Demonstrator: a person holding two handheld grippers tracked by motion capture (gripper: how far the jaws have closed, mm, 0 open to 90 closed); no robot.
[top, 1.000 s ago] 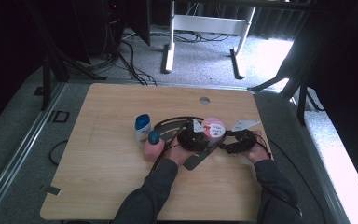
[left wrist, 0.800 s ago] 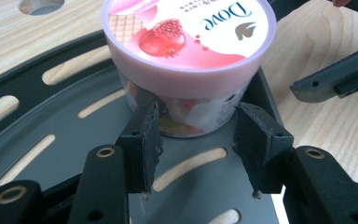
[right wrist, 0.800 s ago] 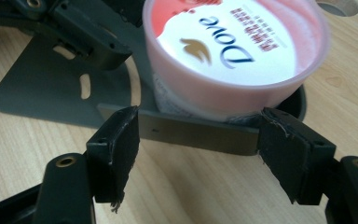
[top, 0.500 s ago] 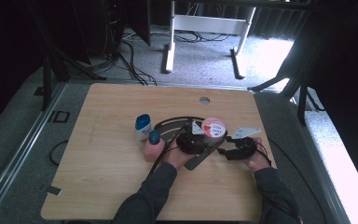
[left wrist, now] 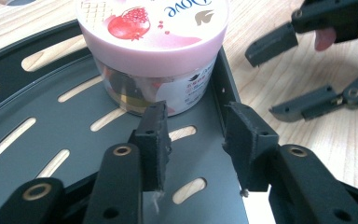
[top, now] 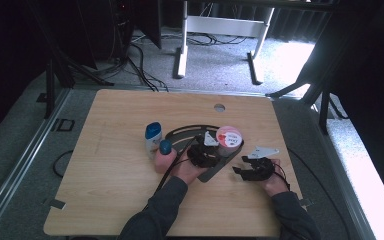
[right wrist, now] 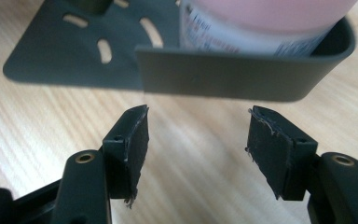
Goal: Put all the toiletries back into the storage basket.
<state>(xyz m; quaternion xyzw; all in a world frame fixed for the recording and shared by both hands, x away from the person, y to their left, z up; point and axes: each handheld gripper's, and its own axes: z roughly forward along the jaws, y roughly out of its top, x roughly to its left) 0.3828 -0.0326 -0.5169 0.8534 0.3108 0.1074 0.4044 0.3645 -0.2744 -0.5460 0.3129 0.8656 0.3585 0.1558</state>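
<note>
**On the dark tray, the pink tub waits while both tongs close in a little**

On the black slotted tray [left wrist: 51, 140], up in its far corner against the raised wall, stands the pink tub [left wrist: 154, 51] with a fruit picture on its lid. The tray lies flat on the wooden table [top: 120, 200], and the tub has not moved since a second ago.

Just in front of the tub sits the left gripper [left wrist: 193, 140]. Its jaws have just been closing, but they are still apart and nothing is pinched between them. One jaw is near the side of the tub, and the other is by the tray's wall. I think this gripper is getting ready to hold the tray wall or steady the tub.

Off to the side, the right gripper [right wrist: 198, 144] has come closer and lower than it was a second ago. It hangs over bare table and points at the outside of the tray wall [right wrist: 242, 74]. Its jaws have also just been closing, yet they stand wide with nothing between them.

Farther left on the table stand a white bottle with a blue cap [top: 153, 137] and a pink bottle with a blue cap [top: 164, 156], near the left hand.

Nothing is gripped yet, so the real grab has still to come
</note>
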